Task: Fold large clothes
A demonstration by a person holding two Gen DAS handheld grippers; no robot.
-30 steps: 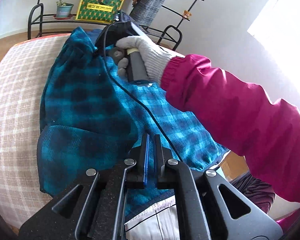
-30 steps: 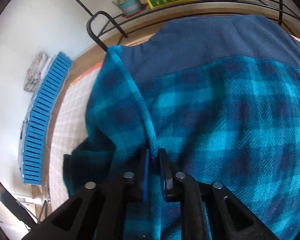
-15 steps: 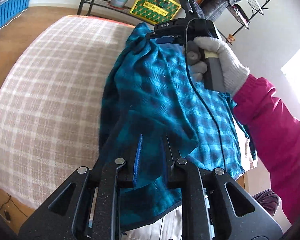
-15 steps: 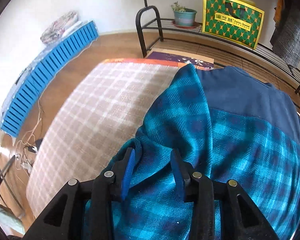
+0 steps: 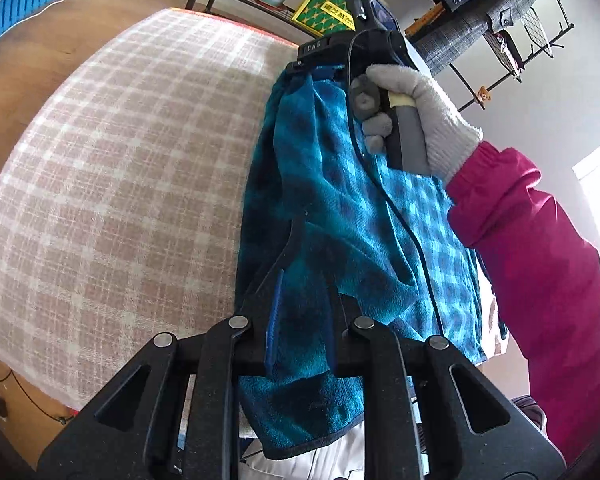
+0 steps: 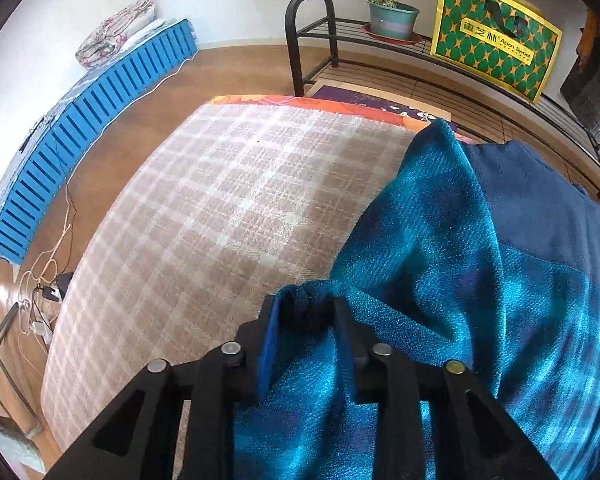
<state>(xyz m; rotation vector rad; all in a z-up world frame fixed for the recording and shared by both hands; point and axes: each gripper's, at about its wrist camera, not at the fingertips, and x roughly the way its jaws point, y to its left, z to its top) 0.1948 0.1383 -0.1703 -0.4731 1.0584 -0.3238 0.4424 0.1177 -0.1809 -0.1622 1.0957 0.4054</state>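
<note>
Plaid-covered bed [image 6: 228, 208]; teal plaid fleece garment [image 6: 480, 280] lying at edge.

Lived-in home room. Ahead of the tool: wood floor [image 6: 236, 64], low black metal rack [image 6: 364, 40] carrying a potted plant [image 6: 392, 18] and a green-and-yellow gift bag [image 6: 496, 36]. Checked blanket [image 6: 228, 200] directly below. Clothes rack [image 5: 496, 12] beyond, jackets hung.

Both wrist views look steeply down, close over the garment [image 5: 340, 208], sharing the checked bed [image 6: 228, 216] and rack [image 6: 380, 36] at frame top.
</note>
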